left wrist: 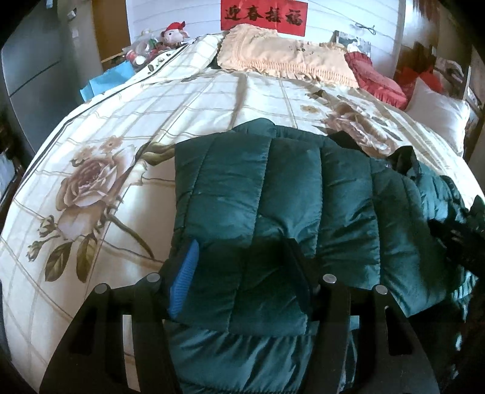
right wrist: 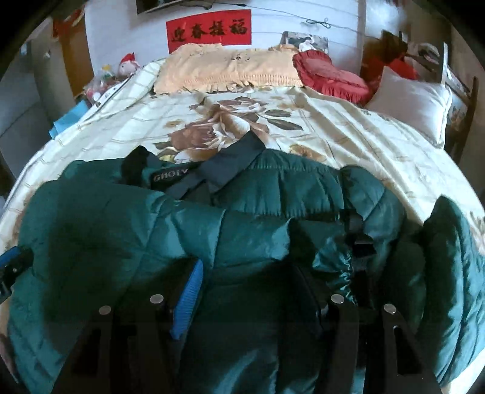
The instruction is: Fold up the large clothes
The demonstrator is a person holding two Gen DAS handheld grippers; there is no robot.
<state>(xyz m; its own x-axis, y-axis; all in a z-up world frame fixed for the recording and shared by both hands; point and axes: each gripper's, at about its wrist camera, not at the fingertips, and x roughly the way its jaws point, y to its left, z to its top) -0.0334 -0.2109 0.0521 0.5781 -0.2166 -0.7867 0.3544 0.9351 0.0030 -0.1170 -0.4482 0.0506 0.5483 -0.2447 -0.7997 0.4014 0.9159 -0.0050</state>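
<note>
Nearest the left wrist camera, the left gripper [left wrist: 242, 272] has its two black fingers spread wide, with a folded quilted panel of the dark green padded down jacket [left wrist: 272, 197] bulging up between them. The ribbed blue pad [left wrist: 185, 282] shows on the finger at 8 o'clock. The opposite pad is buried in shadow and cloth, so whether the tongs pinch the panel or merely straddle it cannot be told.

In the right wrist view, the right gripper [right wrist: 248, 291] also stands wide apart over the jacket [right wrist: 151, 227]. Its blue ribbed pad [right wrist: 188, 303] is plain at 7 o'clock, while the other finger is dark against the fabric; here too the grip cannot be judged. At 9 o'clock, a blue and black piece, apparently the other gripper, is cut off by the frame edge.

The jacket lies across the near part of the cream floral checked bedspread [right wrist: 348, 136], its collar and a label reading "GHOIV", partly covered, towards 11 o'clock. An elastic cuff puckers at 4 o'clock, and the sleeve at 3 o'clock runs out of view.

Farther off, at 12 o'clock, lie a peach frilled pillow [right wrist: 230, 69] and a red ruffled cushion [right wrist: 330, 75], with a white pillow [right wrist: 415, 103] at 2 o'clock. A pink plush toy in a red hat [left wrist: 174, 33] sits at 11 o'clock among blurred clutter. On the wall hangs a red banner with black characters [right wrist: 209, 28].
</note>
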